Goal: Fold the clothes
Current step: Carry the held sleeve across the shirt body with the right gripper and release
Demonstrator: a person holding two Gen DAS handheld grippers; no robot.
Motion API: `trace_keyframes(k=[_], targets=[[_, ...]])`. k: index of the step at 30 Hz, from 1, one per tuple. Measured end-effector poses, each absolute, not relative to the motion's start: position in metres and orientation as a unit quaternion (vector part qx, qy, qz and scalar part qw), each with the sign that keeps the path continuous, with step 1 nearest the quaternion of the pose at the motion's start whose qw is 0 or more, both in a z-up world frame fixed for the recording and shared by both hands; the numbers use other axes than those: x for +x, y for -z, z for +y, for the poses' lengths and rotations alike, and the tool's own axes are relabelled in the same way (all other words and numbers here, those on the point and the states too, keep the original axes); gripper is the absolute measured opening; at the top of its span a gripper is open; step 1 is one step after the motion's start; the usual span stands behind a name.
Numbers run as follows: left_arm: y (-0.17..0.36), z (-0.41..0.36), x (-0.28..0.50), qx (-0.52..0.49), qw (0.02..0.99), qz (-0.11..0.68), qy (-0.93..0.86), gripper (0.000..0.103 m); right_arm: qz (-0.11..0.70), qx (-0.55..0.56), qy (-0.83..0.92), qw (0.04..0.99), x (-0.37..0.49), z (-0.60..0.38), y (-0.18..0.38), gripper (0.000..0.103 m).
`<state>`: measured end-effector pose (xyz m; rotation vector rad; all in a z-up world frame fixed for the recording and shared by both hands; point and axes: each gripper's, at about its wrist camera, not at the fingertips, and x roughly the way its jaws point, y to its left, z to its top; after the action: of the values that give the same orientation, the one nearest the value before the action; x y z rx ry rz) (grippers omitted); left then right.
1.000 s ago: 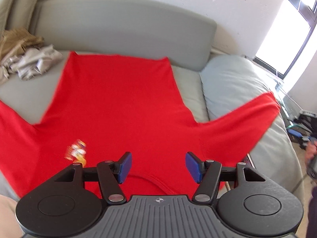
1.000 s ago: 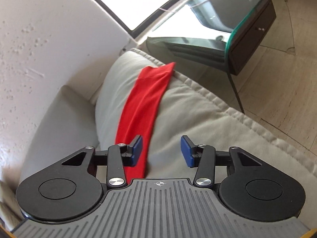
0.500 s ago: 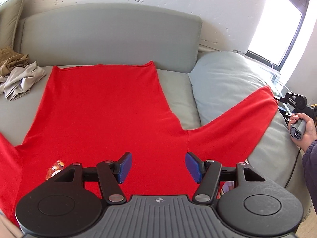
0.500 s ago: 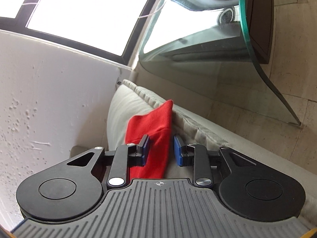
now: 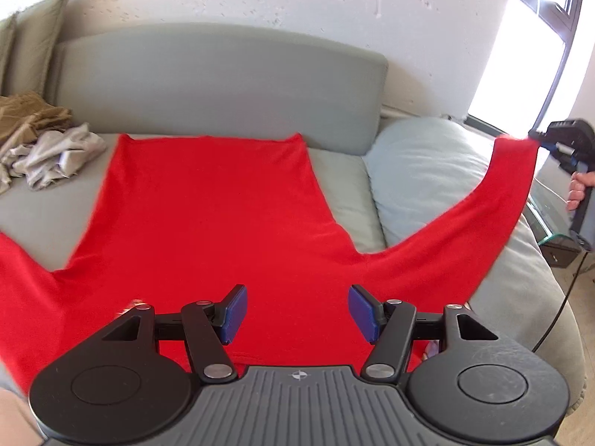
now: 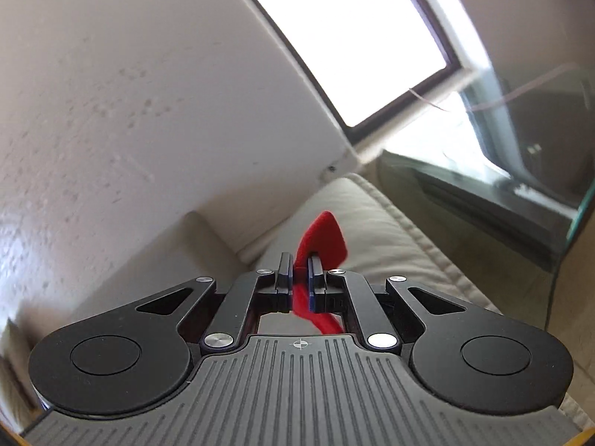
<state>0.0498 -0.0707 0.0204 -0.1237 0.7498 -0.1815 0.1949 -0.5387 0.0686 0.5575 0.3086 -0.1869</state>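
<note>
A grey sofa (image 5: 223, 85) carries a spread red shirt (image 5: 223, 223), crumpled clothes (image 5: 48, 156) and a cushion (image 5: 420, 171).

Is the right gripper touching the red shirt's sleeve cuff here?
Touching. In the right wrist view the right gripper is closing, its pads pinching the red sleeve cuff; the left wrist view shows that sleeve lifted off the cushion.

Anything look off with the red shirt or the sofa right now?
No damage or spill. The shirt lies flat; its sleeve is lifted off the cushion, the right gripper closing on its end. A crumpled clothes pile sits at the sofa's far left.
</note>
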Motion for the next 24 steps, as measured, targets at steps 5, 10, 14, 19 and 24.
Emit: trace_keyframes(k=[5, 10, 14, 19, 24], targets=[[-0.023, -0.027, 0.023, -0.085, 0.929, 0.356, 0.050, 0.060, 0.127, 0.102, 0.041, 0.986, 0.152, -0.401, -0.117, 0.007], [-0.019, 0.024, -0.009, -0.118, 0.927, 0.355, -0.016, 0.060, 0.125, -0.010, -0.004, 0.992, 0.108, -0.267, -0.102, 0.007], [-0.021, 0.061, -0.034, -0.151, 0.923, 0.347, -0.075, 0.059, 0.169, -0.042, -0.060, 0.983, 0.081, -0.163, -0.058, 0.007], [-0.016, 0.090, -0.058, -0.167, 0.918, 0.342, -0.114, 0.059, 0.278, -0.085, -0.147, 0.946, 0.075, -0.065, 0.011, 0.015], [-0.007, 0.093, -0.062, -0.182, 0.914, 0.347, -0.103, 0.060, 0.358, -0.025, -0.234, 0.904, 0.057, -0.063, 0.030, 0.049]])
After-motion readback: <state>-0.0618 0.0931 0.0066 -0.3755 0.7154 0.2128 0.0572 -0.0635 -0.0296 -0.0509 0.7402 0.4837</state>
